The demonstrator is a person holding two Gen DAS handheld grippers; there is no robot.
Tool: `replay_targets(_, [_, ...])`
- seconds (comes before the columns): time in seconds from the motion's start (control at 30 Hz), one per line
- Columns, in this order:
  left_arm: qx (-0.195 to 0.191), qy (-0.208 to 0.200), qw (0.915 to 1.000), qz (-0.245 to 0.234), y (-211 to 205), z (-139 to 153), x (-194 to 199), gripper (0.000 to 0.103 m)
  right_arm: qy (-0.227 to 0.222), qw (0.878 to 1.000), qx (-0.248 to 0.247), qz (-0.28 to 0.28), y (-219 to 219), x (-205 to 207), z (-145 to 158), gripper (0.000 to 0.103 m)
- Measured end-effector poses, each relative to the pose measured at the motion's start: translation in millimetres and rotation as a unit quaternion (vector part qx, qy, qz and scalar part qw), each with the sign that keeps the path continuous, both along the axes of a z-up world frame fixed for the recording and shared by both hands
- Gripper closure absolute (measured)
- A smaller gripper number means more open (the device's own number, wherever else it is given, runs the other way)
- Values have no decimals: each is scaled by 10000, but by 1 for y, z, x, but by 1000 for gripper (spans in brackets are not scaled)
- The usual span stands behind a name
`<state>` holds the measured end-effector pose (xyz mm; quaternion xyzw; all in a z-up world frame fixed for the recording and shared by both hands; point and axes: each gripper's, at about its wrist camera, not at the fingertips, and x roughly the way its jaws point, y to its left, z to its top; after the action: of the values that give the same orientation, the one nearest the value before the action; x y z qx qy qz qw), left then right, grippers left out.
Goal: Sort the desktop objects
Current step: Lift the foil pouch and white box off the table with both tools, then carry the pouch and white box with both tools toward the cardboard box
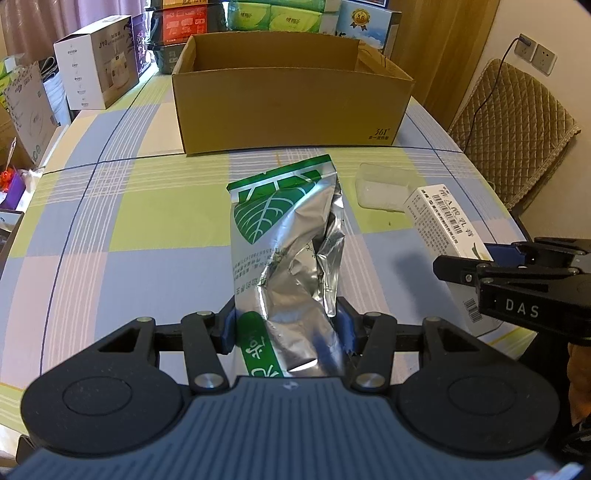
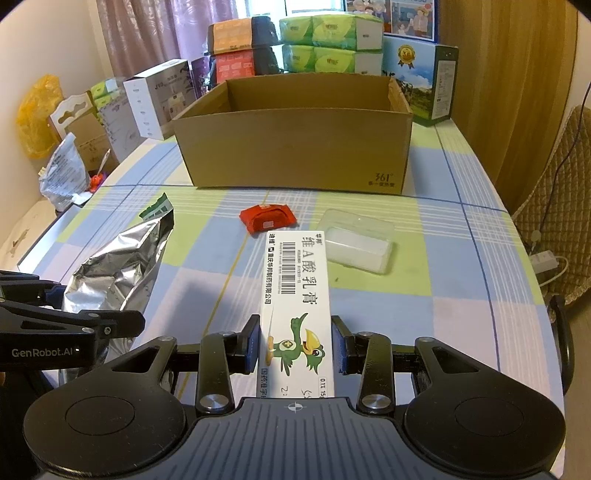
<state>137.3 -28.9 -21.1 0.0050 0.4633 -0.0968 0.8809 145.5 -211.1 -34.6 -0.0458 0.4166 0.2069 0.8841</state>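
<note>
While both jaws clamp, left gripper one foil bag, right gripper one white carton, one cardboard box.

Silver-green foil pouch; white carton, green bird print; red packet; brown cardboard box; pastel plaid tablecloth.

Table covered by a checked cloth in pale blue, green and lilac. Quilted tan chair at 2 o'clock, against a white wall bearing sockets, one with a cable plugged in. Wood-panelled wall at 1 o'clock. Mauve curtains at 11 o'clock. Stacked retail cartons line the far edge at 12 o'clock.
</note>
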Motion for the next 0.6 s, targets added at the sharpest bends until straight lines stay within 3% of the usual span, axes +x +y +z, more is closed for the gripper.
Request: replay_targets(0.6, [-11,-68,10000,-22,-1,7,14,57,-43,10000,-36,14,2,12,2,68])
